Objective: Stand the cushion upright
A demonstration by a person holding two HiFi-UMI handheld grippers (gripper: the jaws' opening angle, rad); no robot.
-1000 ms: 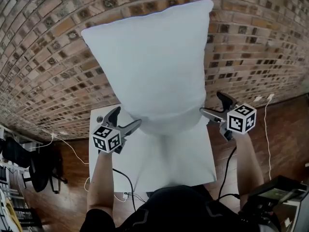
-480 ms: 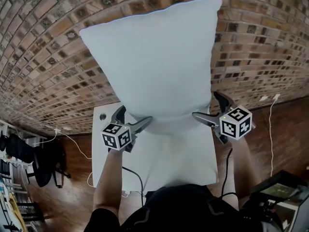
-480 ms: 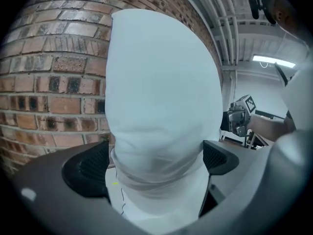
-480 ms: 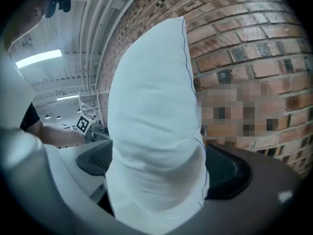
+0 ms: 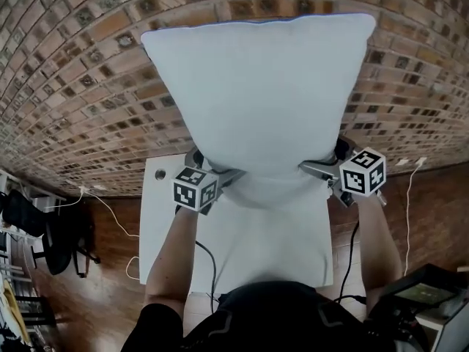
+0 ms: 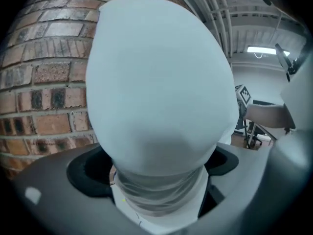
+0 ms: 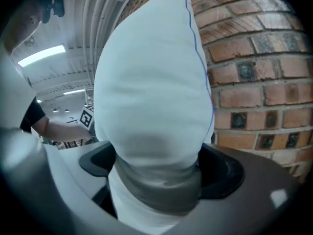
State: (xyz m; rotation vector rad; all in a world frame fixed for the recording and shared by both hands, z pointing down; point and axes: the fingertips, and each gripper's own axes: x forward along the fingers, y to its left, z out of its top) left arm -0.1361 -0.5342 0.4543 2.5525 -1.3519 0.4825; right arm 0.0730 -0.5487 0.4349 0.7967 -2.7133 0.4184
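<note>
On the table (image 5: 157, 218), cushion (image 5: 256, 94) stands upright.
My left gripper (image 5: 220, 169), jaws just eased wider, and right gripper (image 5: 322, 160) each squeeze its bottom corners above the table.

smooth matt white cloth cushion (image 5: 256, 94); rough brick wall (image 5: 73, 86); matt white table (image 5: 157, 211); glossy wood floor (image 5: 95, 288).

Cushion (image 5: 256, 101): you've swung it from leaning toward upper right to square-on. Top edge now near level across top of frame, and whole cushion sits further right.

Left gripper (image 5: 218, 169): you've carried it right and up in frame, nearer centre. Jaws have just been opening, cushion's lower left corner between them, touching both sides.

Right gripper (image 5: 326, 160): you've nudged it slightly up in frame, closer in against cushion's lower right corner.
</note>
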